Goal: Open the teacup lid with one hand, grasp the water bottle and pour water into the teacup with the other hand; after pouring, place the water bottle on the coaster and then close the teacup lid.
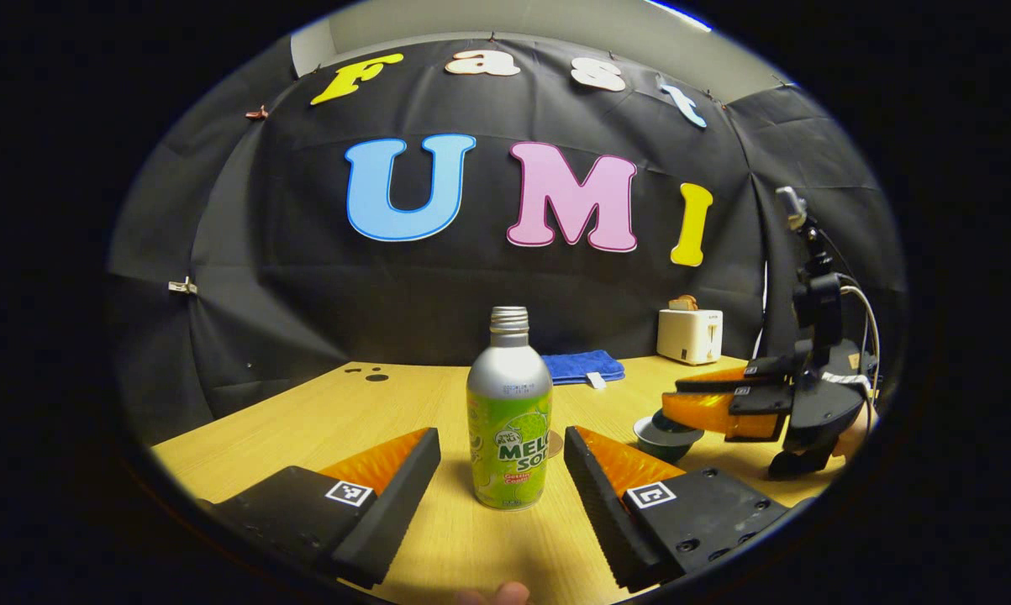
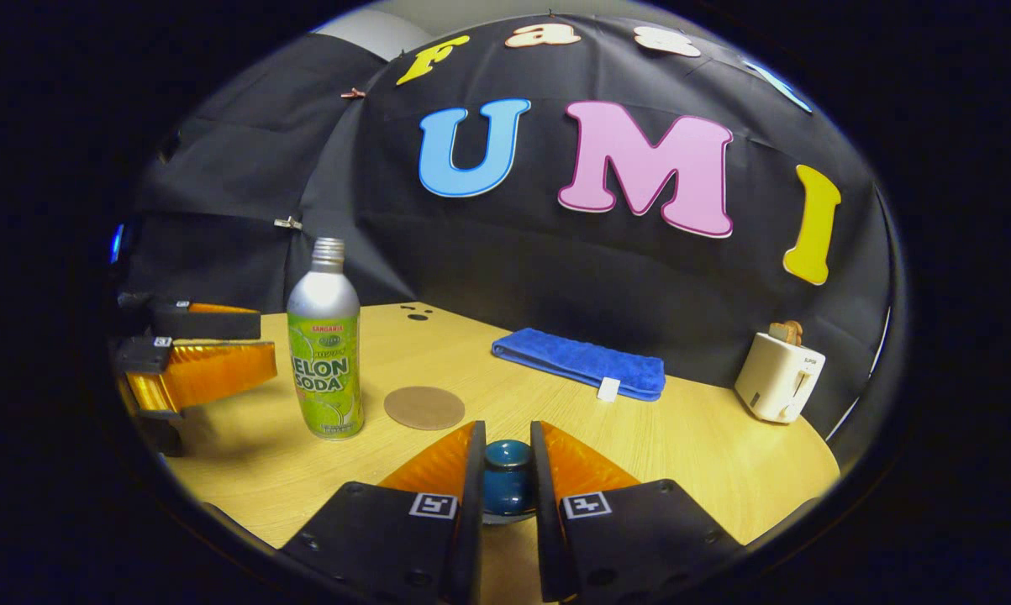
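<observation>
Your right gripper (image 2: 505, 479) is clamped on the teacup lid (image 2: 506, 465) at 6 o'clock; your left gripper (image 1: 505, 479) gapes wide around the water bottle (image 1: 509, 412) — untouched. Risk: a narrow knob hold slips, or closing off-centre tips the bottle toward the coaster (image 2: 424, 407).

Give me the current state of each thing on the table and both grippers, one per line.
water bottle: upright on the table, uncapped, not grasped.
left gripper: open, fingers either side of the bottle, apart from it.
teacup lid: knob between the right gripper's fingers.
right gripper: shut on the lid knob.
coaster: flat, bare, beside the bottle.
blue towel: folded, lying flat.
toaster: upright, something in its slot.
</observation>
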Available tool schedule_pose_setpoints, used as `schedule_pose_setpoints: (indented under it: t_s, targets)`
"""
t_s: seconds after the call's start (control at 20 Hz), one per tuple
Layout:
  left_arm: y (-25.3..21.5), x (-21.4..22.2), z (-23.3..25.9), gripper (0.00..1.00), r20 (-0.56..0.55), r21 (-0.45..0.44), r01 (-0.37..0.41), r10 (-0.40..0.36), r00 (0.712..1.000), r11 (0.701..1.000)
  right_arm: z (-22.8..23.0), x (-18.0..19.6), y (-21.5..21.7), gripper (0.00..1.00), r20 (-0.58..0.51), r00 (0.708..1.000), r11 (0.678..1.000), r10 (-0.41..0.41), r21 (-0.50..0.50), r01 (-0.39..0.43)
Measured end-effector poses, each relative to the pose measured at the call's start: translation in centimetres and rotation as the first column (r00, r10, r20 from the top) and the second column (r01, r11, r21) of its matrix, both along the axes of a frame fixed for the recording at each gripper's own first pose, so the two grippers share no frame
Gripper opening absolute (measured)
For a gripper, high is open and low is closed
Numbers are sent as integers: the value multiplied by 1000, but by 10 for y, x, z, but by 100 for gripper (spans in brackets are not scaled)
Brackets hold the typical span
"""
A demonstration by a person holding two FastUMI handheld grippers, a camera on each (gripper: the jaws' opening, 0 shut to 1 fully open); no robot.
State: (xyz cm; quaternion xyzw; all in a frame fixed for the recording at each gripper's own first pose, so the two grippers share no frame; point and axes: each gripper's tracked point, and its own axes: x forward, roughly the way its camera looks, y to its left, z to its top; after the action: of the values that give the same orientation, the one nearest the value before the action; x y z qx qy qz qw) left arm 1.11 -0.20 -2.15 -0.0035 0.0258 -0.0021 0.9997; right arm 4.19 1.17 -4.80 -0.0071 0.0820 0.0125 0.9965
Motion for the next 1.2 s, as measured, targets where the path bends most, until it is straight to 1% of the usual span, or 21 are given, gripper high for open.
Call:
schedule_pose_setpoints:
  t_s: [0.2, 0.4, 0.6, 0.7, 0.8, 0.85, 0.9, 0.95, 1.0, 1.05, 1.1, 1.15, 1.2]
  targets:
    - [-4, 11, -1, 94, -10, 17, 6, -6, 1000, 1000, 24, -23, -19, 31, 63, 998, 999, -32, 18, 31]
    - [-4, 28, -5, 94, -22, 21, -6, 6, 1000, 1000, 37, -47, -40, 31, 98, 993, 998, -64, 32, 61]
    - [-1, 50, -11, 94, -36, 29, -31, 32, 999, 999, 38, -68, -60, 30, 105, 990, 995, -93, 38, 89]
    - [-2, 54, -13, 94, -39, 22, -38, 38, 999, 999, 35, -76, -72, 30, 99, 989, 993, -111, 39, 108]
    - [1, 58, -13, 94, -36, 33, -52, 53, 998, 998, 32, -86, -83, 30, 92, 987, 992, -129, 29, 126]
    - [1, 61, -12, 89, -37, 41, -60, 61, 997, 997, 31, -89, -85, 30, 90, 987, 991, -133, 31, 131]
    - [-3, 63, -10, 83, -38, 62, -47, 49, 998, 997, 30, -93, -86, 30, 88, 987, 991, -134, 37, 131]
    - [-7, 63, -7, 82, -29, 93, -39, 42, 999, 995, 29, -95, -88, 30, 88, 987, 990, -136, 43, 132]
    - [-9, 63, -1, 81, -16, 146, -36, 39, 999, 989, 28, -98, -90, 30, 89, 986, 990, -139, 46, 136]
    - [-10, 62, 4, 81, 0, 219, -42, 43, 999, 975, 27, -100, -94, 30, 88, 985, 989, -145, 45, 142]
    - [-7, 63, 13, 81, 16, 309, -59, 57, 998, 949, 25, -103, -98, 30, 86, 985, 988, -150, 45, 147]
    - [-5, 61, 18, 81, 29, 406, -76, 70, 997, 911, 25, -104, -101, 30, 86, 984, 987, -157, 46, 153]
    - [-4, 60, 25, 81, 37, 501, -93, 86, 996, 860, 24, -106, -104, 31, 88, 983, 986, -162, 50, 158]
